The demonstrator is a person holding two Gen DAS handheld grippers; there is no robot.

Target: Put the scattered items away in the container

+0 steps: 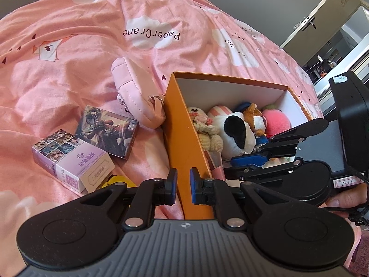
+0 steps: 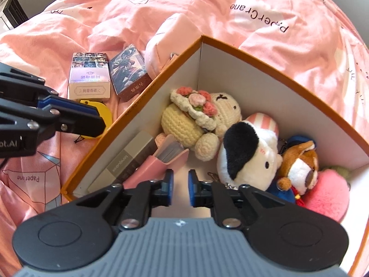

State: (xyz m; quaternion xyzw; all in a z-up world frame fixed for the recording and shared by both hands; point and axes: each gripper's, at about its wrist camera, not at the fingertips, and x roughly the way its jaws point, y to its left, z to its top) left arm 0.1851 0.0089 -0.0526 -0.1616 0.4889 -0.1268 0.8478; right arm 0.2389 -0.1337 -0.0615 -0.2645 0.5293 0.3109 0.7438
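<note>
An orange box [image 1: 182,124] with white inside stands on the pink bed; it also shows in the right wrist view [image 2: 253,53]. It holds a crocheted doll [image 2: 184,120], a black-and-white plush [image 2: 244,159], a brown plush [image 2: 299,164], a pink pompom [image 2: 322,196] and a pink case [image 2: 156,164]. Outside lie two card boxes [image 1: 69,159] [image 1: 108,131], a pink pouch [image 1: 136,92] and a yellow item [image 2: 103,113]. My left gripper [image 1: 183,185] is slightly open and empty at the box's near wall. My right gripper [image 2: 180,188] is slightly open and empty over the box interior.
The pink "PaperCrane" bedsheet [image 1: 69,69] is rumpled around the box. A door and a mirror [image 1: 341,23] stand at the far right. My right gripper's body [image 1: 299,152] reaches in over the box from the right in the left wrist view.
</note>
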